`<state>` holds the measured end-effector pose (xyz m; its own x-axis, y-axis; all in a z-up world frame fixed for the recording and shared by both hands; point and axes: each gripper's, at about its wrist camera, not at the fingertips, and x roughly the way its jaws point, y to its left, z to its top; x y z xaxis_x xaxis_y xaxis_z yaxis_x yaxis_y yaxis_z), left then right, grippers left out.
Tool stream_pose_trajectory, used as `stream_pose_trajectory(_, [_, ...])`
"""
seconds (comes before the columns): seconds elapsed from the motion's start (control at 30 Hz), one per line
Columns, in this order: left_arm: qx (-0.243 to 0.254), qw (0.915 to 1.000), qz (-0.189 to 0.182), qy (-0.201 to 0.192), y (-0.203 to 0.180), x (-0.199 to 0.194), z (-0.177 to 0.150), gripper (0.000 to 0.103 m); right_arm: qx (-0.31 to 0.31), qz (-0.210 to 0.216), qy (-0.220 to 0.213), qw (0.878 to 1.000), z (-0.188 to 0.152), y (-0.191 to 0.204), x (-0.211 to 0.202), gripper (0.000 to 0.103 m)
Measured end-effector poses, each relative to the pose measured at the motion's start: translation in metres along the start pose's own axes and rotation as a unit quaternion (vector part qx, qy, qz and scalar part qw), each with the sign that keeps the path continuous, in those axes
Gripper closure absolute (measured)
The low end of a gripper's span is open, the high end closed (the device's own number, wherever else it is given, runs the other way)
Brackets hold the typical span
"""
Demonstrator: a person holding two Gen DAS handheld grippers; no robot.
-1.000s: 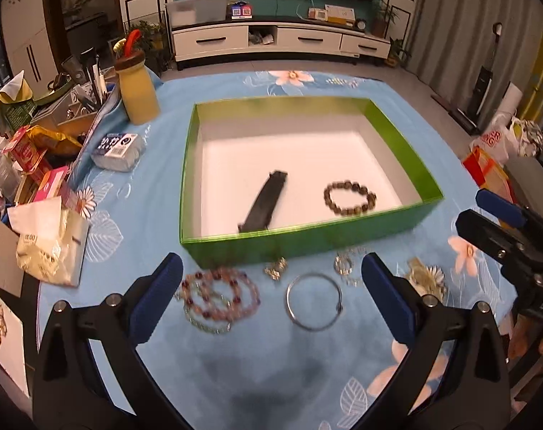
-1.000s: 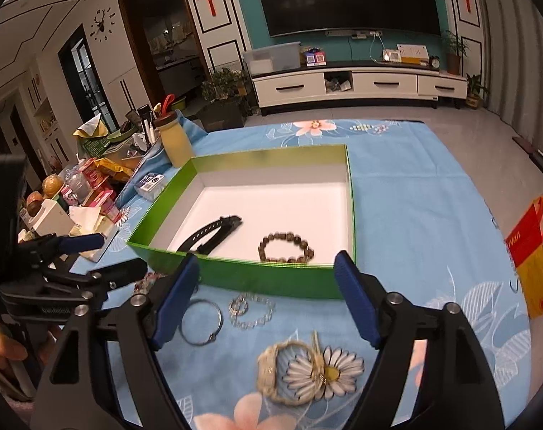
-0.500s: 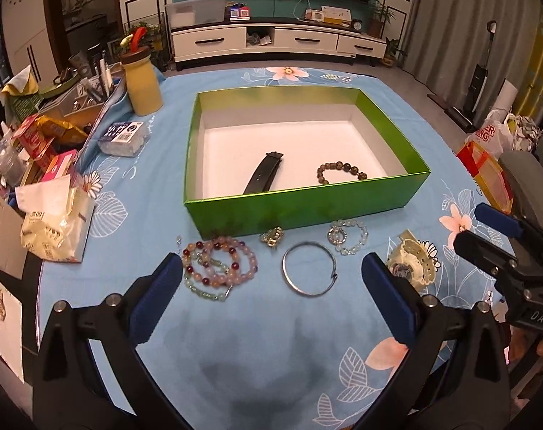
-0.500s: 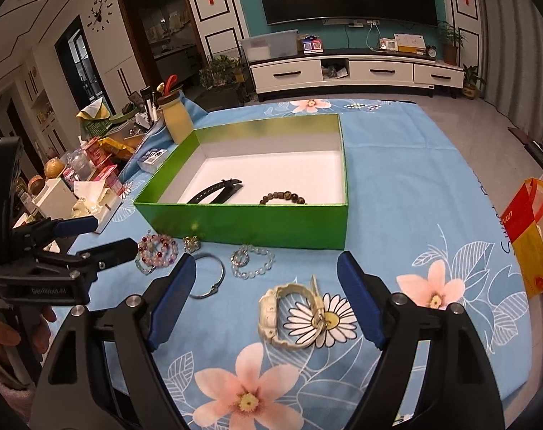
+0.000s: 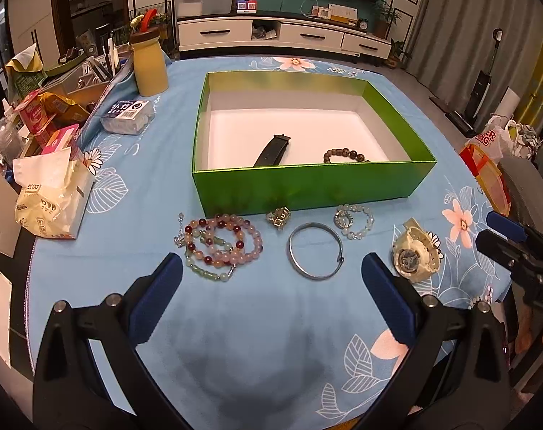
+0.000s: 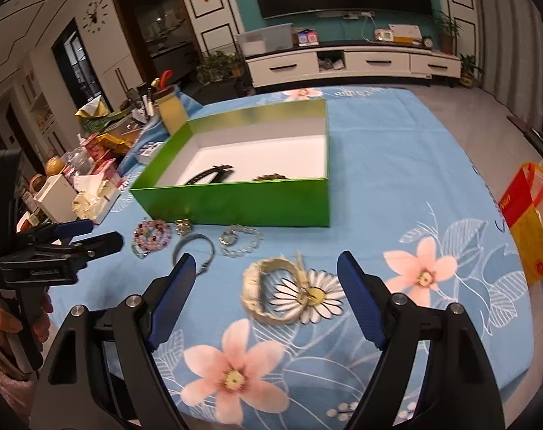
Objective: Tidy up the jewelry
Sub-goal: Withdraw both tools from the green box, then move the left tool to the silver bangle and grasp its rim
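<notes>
A green box [image 5: 307, 186] [image 6: 235, 200] on the blue floral cloth holds a black strap [image 5: 273, 150] and a brown bead bracelet [image 5: 344, 154]. In front of it lie pink bead bracelets [image 5: 221, 243] [image 6: 152, 234], a small gold piece [image 5: 279, 216], a silver bangle [image 5: 316, 255] [image 6: 194, 249], a clear bead bracelet [image 5: 353, 220] [image 6: 241, 240] and a cream watch [image 5: 413, 254] [image 6: 271, 292]. My left gripper [image 5: 271, 279] is open and empty, near the bangle. My right gripper [image 6: 266, 292] is open and empty, with the watch between its fingers.
A yellow bottle [image 5: 149, 61], a tissue pack [image 5: 49, 200], snack packets [image 5: 45, 111] and a small clear box [image 5: 128, 116] crowd the table's left side. A red and yellow bag [image 6: 529, 215] sits off the right edge. The table's front edge is close below both grippers.
Both grippers have drawn back from the box and lowered toward the cloth. The loose jewelry now lies nearer my fingers. Nothing was picked up.
</notes>
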<state>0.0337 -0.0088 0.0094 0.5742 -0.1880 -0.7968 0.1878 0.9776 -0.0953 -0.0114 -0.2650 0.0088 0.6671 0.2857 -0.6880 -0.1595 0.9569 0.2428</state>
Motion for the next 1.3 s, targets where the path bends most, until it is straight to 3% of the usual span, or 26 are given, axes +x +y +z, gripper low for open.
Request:
stream_pose_trajectory(0.5, [-0.008,0.9988,-0.038,0.030,-0.001,0.028,-0.033,0.002,0.028,0.007,0.043,0.999,-0.013,-0.025,0.021,0.022])
stream_pose_trajectory(0.87, [-0.032,0.9974,-0.052,0.036,-0.005,0.045,-0.033,0.003,0.027,0.025,0.055,0.998,-0.012,-0.028,0.035,0.022])
stream_pose_trajectory(1.03, [-0.035,0.9974,-0.050,0.039,-0.009,0.053,-0.027,0.012,0.018,0.057,0.051,0.997,-0.011,-0.025,0.037,0.022])
stream_pose_trajectory(1.13, [-0.025,0.9978,-0.041,0.045,-0.018,0.062,-0.021,0.023,0.016,0.065,0.051,0.996,-0.010,-0.025,0.039,0.022])
stream_pose_trajectory(1.3, [-0.012,0.9981,-0.019,0.057,-0.031,0.079,-0.013,0.053,0.013,0.070,0.049,0.996,-0.010,-0.025,0.041,0.022])
